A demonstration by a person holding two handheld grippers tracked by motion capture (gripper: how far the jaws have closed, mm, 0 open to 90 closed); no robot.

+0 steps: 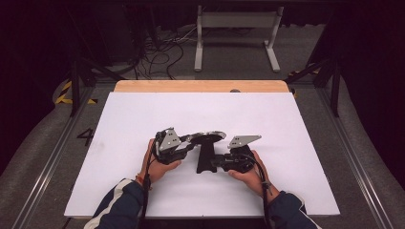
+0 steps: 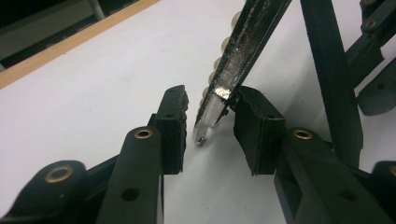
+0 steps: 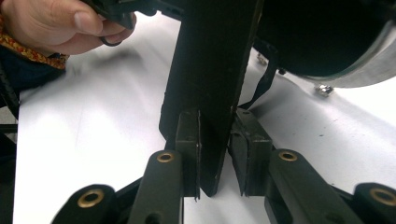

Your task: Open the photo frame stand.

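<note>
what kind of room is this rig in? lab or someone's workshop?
Most likely a lab recording cell, not a workshop. A white board covers a wooden table boxed in by metal rails; loose cables run over grey carpet, hazard tape marks the floor, and dark curtains surround it.

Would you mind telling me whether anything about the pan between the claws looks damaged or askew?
The pan is tipped up, its worn rim scraped to bare metal between the left claw pads. The right claw clamps its black handle. Nothing has spilled.
</note>
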